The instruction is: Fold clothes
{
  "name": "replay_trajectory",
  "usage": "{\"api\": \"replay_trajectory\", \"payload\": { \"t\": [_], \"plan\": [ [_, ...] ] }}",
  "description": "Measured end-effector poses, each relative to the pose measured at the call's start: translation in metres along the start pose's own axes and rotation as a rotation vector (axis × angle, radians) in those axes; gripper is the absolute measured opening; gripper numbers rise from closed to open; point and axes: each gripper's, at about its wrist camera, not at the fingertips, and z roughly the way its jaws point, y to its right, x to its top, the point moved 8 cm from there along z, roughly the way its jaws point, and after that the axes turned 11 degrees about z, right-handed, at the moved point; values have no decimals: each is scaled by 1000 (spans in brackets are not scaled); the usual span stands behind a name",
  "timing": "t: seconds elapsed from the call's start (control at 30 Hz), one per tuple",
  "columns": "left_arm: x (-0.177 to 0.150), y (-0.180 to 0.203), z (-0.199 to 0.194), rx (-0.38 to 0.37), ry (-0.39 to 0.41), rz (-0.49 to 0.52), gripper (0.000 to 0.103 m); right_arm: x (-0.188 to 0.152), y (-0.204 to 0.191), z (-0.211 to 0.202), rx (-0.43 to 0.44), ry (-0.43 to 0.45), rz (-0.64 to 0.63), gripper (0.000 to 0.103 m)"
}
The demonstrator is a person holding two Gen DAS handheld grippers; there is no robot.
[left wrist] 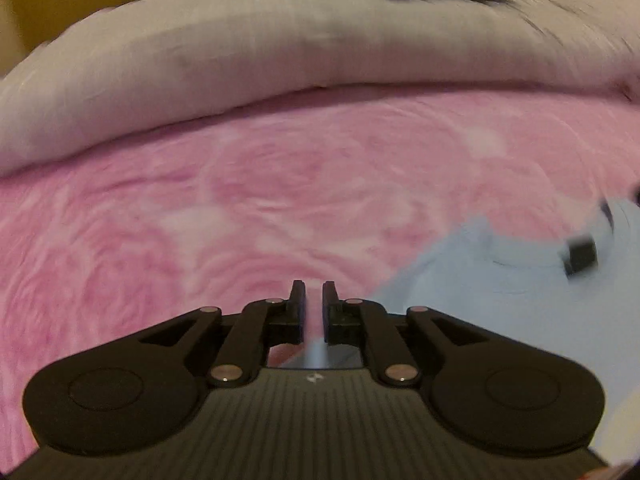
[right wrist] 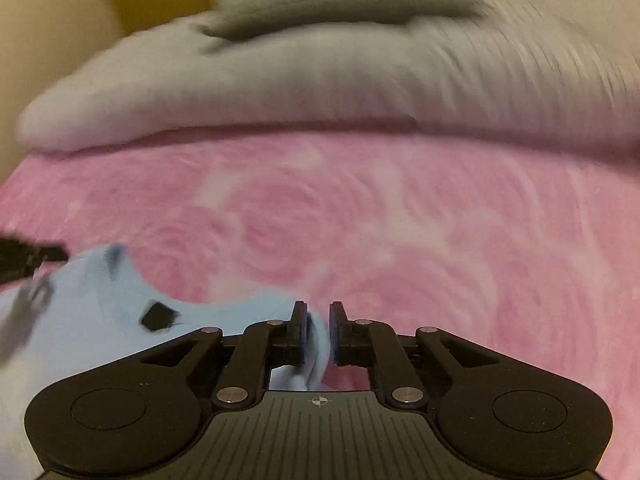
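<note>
A light blue garment (left wrist: 480,272) lies on the pink bedspread, with a small black patch (left wrist: 580,258) on it. My left gripper (left wrist: 314,286) is at the garment's left edge, jaws nearly together, and a strip of blue cloth shows low in the slit between the pads. In the right wrist view the same garment (right wrist: 80,320) spreads to the lower left. My right gripper (right wrist: 318,308) is shut on a bunched fold of it at its right edge. The black patch (right wrist: 158,316) sits just left of that grip. A black finger of the left gripper shows at the left border.
The pink rose-patterned bedspread (right wrist: 440,240) stretches ahead of both grippers. A thick, pale grey folded duvet (left wrist: 280,60) runs across the far side, with a darker grey cloth (right wrist: 340,0) on top. Both views are motion-blurred.
</note>
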Motion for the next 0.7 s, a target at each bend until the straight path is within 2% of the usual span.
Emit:
{"api": "replay_trajectory", "payload": {
  "t": [0.03, 0.07, 0.1, 0.13, 0.2, 0.33, 0.53, 0.63, 0.7],
  "plan": [
    [-1, -5, -9, -4, 22, -55, 8, 3, 8, -11, 10, 40, 64, 23],
    [-2, -11, -18, -7, 45, -110, 15, 5, 20, -25, 15, 72, 130, 48],
    [-3, -16, -27, -11, 66, -165, 17, 3, 36, -41, 7, 97, 202, 59],
    [-7, -13, -35, -40, 60, -191, 17, 2, 52, -56, -1, 121, 275, 64],
    [-15, -5, -51, -98, 47, -243, 17, -12, 90, -87, -31, 125, 429, 64],
    [-31, 19, -82, -219, 13, -336, 17, -71, 172, -161, -134, 101, 736, 64],
    [-37, 103, -113, -365, -22, -315, 17, -158, 264, -277, -437, 139, 871, 64],
    [-38, 137, -120, -408, -40, -336, 17, -190, 307, -317, -484, 216, 1024, 64],
    [-37, 152, -123, -424, -49, -343, 17, -207, 332, -333, -458, 290, 1161, 64]
  ]
}}
